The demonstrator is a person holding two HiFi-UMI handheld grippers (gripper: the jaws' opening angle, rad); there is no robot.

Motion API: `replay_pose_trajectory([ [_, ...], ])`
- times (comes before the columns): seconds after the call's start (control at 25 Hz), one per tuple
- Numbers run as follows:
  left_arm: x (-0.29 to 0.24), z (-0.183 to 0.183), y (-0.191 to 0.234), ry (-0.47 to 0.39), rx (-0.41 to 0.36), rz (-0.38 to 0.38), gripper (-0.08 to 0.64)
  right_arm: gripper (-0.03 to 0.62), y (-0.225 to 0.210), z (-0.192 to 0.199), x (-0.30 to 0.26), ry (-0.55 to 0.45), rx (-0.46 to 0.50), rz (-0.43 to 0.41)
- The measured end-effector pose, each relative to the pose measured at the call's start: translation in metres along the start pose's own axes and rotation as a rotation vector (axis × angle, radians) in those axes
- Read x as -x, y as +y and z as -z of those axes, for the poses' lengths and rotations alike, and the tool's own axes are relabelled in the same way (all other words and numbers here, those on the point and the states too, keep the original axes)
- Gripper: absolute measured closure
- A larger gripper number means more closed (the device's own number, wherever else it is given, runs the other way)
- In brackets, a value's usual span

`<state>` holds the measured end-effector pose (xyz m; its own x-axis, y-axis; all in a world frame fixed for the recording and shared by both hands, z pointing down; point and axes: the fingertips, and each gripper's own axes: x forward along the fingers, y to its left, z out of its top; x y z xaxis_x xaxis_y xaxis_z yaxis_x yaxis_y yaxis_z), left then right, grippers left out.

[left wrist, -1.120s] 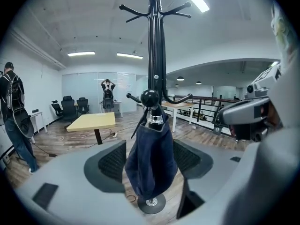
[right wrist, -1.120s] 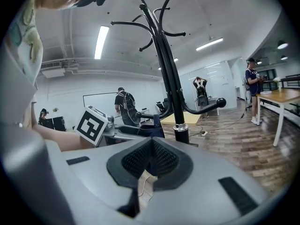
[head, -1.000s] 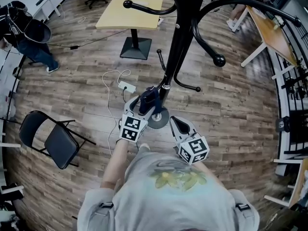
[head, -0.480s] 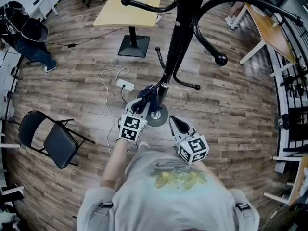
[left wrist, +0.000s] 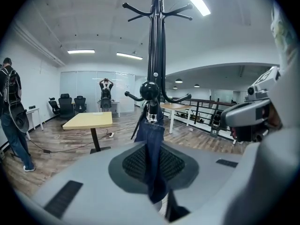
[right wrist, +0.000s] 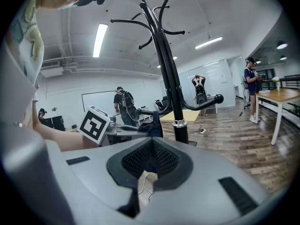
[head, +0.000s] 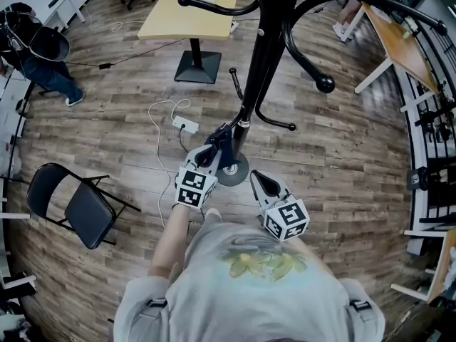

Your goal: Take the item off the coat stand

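A black coat stand [head: 260, 70] rises from a round base [head: 232, 174] just in front of me. A blue denim item [left wrist: 152, 139] hangs from a low knobbed hook [left wrist: 150, 90] of the stand. My left gripper [head: 215, 148] reaches up to it. Its jaws are closing, and the cloth [head: 221, 141] is pinched between the black pads [left wrist: 133, 163]. My right gripper [head: 258, 179] sits lower right of the base, shut and empty. The right gripper view shows the cloth [right wrist: 154, 128] beside the pole [right wrist: 179, 125], held by the left gripper [right wrist: 136, 131].
A yellow pedestal table [head: 189, 16] stands beyond the stand, with a power strip [head: 188, 127] and white cable on the wood floor. A black folding chair [head: 75, 205] is at the left. A wooden desk [head: 410, 52] and a railing [head: 431, 127] lie right. A person [head: 43, 63] stands far left.
The left gripper's jaws, spread around the blue cloth a second ago, have closed in on it. The right gripper has stayed where it was.
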<state>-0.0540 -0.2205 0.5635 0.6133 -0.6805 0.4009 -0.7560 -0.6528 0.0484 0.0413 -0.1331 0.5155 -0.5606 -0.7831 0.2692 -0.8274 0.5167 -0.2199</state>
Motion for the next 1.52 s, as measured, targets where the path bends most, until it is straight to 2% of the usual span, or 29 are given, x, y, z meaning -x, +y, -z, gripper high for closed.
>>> replay_pose_trajectory([
  [0.8,0.01,-0.011,-0.007,-0.005,-0.029,-0.019,0.517,0.586,0.004,0.003,0.004,0.002,-0.006,-0.007],
  [1.52,0.028,-0.017,-0.003,-0.03,-0.021,-0.066,0.517,0.586,0.012,0.005,0.007,0.0,-0.005,-0.029],
])
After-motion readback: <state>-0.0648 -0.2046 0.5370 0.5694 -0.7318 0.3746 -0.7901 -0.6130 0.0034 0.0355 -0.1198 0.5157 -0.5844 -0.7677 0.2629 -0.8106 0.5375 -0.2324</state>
